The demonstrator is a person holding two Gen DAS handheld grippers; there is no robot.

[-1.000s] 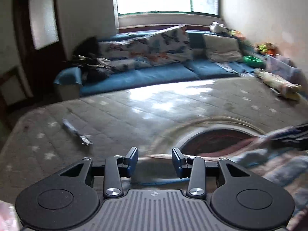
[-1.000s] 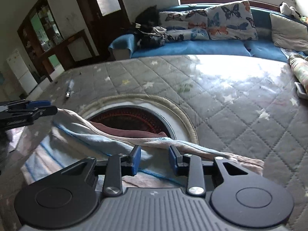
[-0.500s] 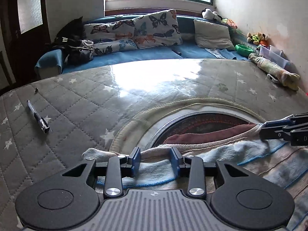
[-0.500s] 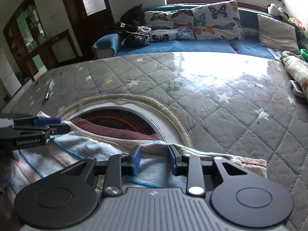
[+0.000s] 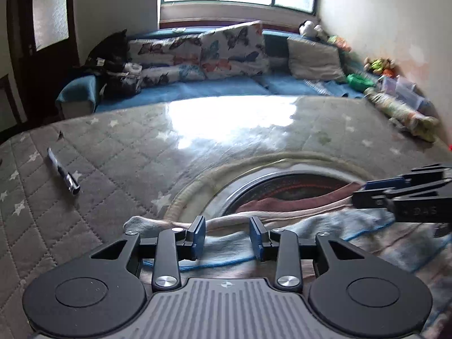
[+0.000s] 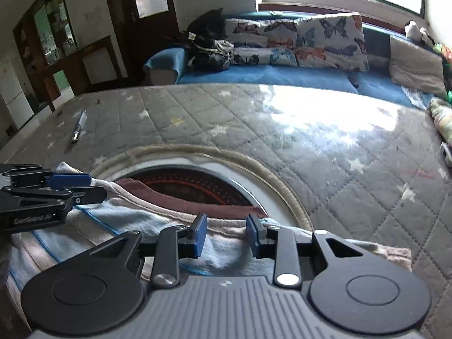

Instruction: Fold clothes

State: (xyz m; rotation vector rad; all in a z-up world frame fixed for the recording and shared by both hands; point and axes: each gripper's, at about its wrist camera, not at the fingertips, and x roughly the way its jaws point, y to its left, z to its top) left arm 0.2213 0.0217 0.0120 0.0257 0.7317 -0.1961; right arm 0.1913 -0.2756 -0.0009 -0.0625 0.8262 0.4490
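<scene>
A striped garment in pale blue, pink and white (image 5: 367,237) lies on the grey quilted mat (image 5: 118,175), its far edge over a round dark red opening (image 5: 305,186). It also shows in the right wrist view (image 6: 118,220). My left gripper (image 5: 227,236) is open, low over the garment's left far edge, with cloth between the fingers. My right gripper (image 6: 226,233) is open over the garment's right far edge. Each gripper shows in the other's view, the right one (image 5: 406,195) and the left one (image 6: 48,189).
A pen (image 5: 63,175) lies on the mat to the left; it also shows in the right wrist view (image 6: 78,127). A blue sofa with butterfly cushions (image 5: 226,53) stands behind the mat. A rolled cloth and toys (image 5: 401,113) lie at the far right. A dark wooden cabinet (image 6: 65,56) stands at the left.
Both grippers have stayed open over the garment's far edge. The views have shifted a little; the garment edge sits a bit closer to the round opening.
</scene>
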